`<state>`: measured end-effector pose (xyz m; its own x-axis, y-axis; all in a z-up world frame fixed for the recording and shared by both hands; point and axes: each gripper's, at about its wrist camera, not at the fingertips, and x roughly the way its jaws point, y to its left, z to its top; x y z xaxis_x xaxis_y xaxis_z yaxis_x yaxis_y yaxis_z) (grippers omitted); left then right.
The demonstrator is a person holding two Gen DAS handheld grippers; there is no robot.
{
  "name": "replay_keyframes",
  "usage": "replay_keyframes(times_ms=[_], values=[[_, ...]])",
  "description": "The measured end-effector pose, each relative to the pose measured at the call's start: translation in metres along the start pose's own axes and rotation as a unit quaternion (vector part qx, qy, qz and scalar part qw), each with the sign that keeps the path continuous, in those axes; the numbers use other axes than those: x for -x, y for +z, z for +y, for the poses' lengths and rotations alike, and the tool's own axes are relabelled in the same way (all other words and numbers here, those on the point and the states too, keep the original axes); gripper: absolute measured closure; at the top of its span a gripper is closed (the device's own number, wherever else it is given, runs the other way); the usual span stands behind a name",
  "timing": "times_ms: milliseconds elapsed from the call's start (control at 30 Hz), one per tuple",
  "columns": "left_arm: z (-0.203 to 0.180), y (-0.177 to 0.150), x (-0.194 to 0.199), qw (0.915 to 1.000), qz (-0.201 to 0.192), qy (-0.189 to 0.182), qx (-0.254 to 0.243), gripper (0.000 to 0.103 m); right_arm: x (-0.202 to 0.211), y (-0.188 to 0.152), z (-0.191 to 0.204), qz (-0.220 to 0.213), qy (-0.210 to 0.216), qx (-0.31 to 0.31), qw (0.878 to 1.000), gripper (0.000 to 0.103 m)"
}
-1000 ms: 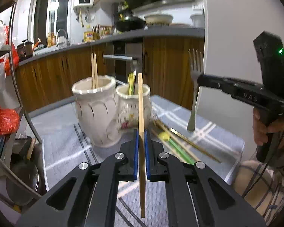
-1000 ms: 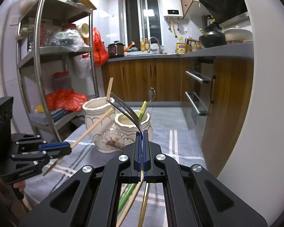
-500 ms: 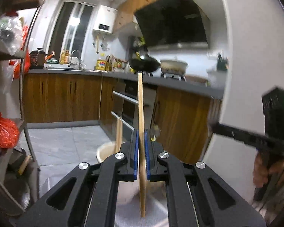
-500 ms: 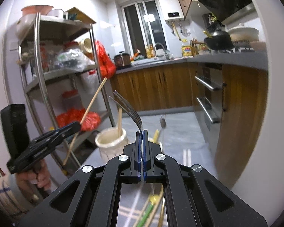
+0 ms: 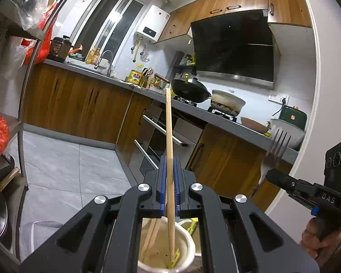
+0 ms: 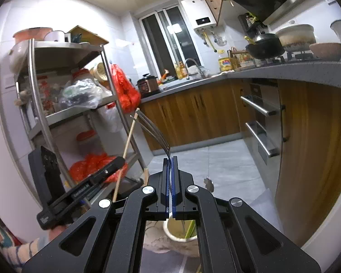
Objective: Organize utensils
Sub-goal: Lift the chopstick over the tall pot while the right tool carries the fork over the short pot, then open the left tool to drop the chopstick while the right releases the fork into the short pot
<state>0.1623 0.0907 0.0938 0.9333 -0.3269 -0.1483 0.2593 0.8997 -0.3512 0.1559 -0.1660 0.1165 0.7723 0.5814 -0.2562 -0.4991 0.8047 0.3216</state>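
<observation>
Chopstick (image 5: 169, 150): pinched upright in left tongs (image 5: 169, 188), lower end inside cream jar (image 5: 186, 256), not yet released. Fork (image 6: 155, 134): pinched in right tongs (image 6: 169, 191), above second jar (image 6: 170, 233). Chopsticks already in first jar; both items pending drop-off.

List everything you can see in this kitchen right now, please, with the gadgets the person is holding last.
chopstick: one, pale wood, clamped upright, lower end in the cream holder
fork: one, metal, clamped, tines up
cream holder: one, under the left fingers, chopsticks inside
second holder: one, cream, under the right fingers, green utensil inside
wok: one, black, on the stove
clay pot: one, whitish, beside the wok
steel shelf rack: one, holding red bags
water heater: one, white, on the wall
left gripper: black, blue fingers shut on the chopstick
right gripper: black, blue fingers shut on the fork
</observation>
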Motion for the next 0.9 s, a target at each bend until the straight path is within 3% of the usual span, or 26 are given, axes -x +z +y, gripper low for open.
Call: replay_keyframes(times_ms=[233,467,900], values=[[0.004,-0.026,-0.011,0.999,0.0,0.038,-0.024,0.097,-0.023,-0.02,-0.017,0.018,-0.006,-0.021,1.0,0.101],[0.013,-0.038,-0.005,0.9986,0.012,0.04,-0.032,0.097,-0.035,-0.033,-0.025,0.037,-0.008,-0.038,0.999,0.101],[-0.002,-0.058,0.03,0.9934,0.045,0.049,-0.093,0.097,-0.034,-0.052,-0.04,0.052,-0.027,-0.068,0.996,0.101]])
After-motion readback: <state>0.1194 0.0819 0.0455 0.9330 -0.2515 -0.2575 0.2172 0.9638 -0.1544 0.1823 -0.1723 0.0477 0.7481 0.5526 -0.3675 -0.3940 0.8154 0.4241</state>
